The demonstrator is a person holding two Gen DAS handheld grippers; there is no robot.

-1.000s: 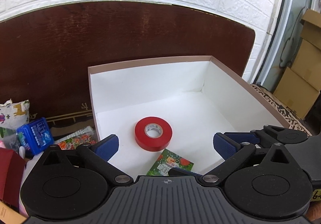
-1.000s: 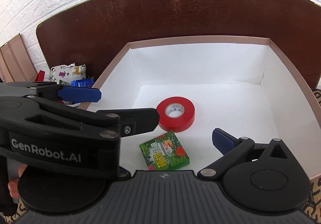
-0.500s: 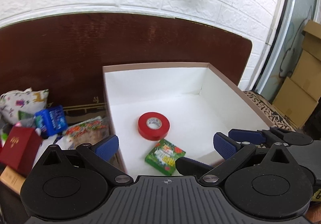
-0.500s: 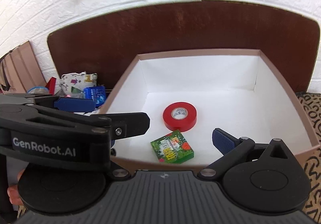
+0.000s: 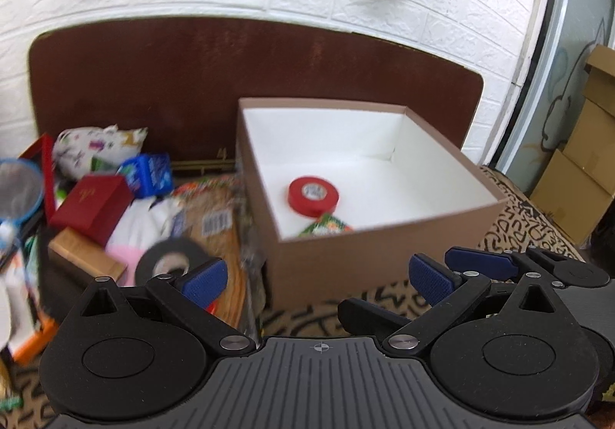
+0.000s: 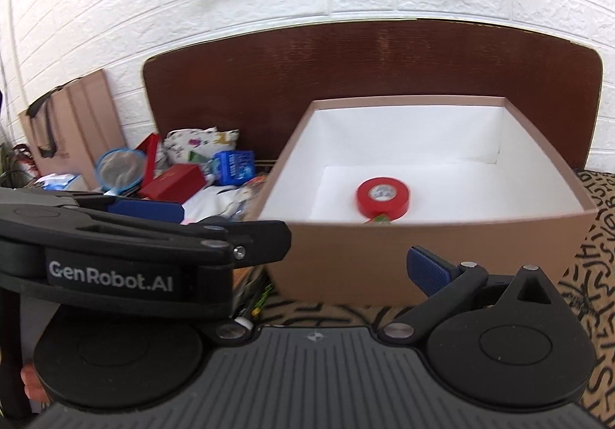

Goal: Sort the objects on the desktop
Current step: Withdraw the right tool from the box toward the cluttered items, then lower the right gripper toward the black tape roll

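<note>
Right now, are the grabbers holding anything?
No. The left gripper and right gripper are both open and empty; the red tape lies in the box.

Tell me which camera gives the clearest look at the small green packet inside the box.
The left wrist view. There the green packet lies on the white floor of the box just in front of the red tape roll, with its top face partly visible. In the right wrist view the box's near wall hides all but a sliver.
</note>
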